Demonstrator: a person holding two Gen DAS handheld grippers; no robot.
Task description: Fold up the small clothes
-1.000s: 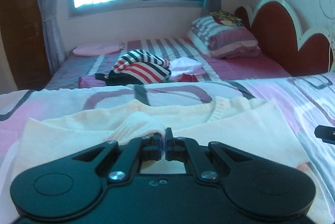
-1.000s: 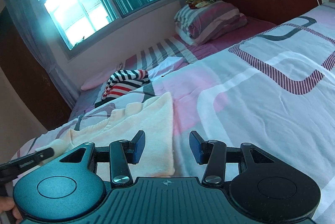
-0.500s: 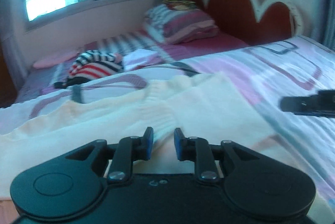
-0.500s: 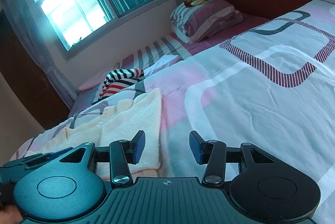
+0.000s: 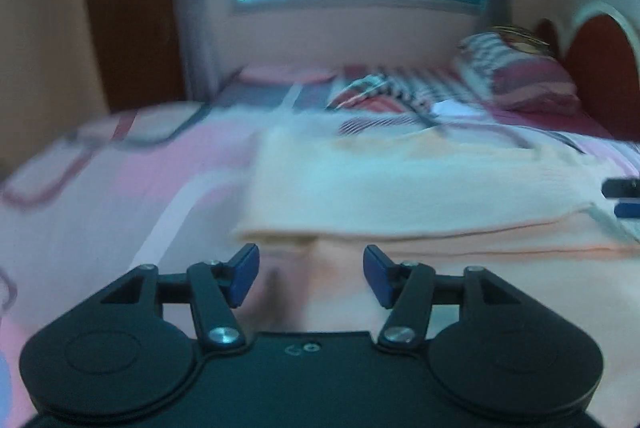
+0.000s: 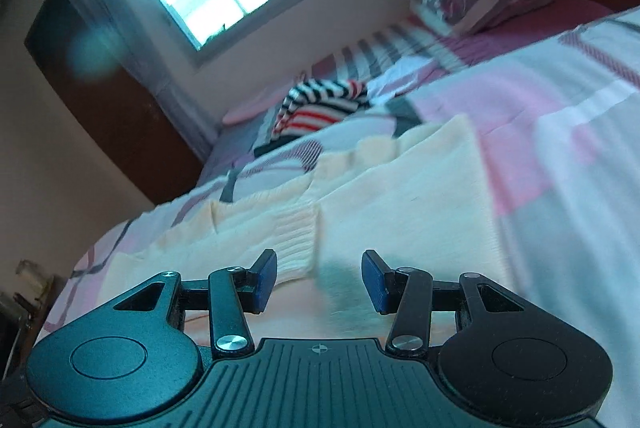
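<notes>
The bed carries the cream sweater, partly folded; the left tool is opening, empty; the right tool is released above the cuff; a shallow pinch could drag the fold loose.

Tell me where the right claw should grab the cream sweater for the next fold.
Probably the ribbed cuff of the cream sweater, which lies just ahead of the open right claw. Come in low from the near edge: the garment lies flat on the bedspread, and the cuff's thicker raised edge gives the pads something to pinch.
</notes>
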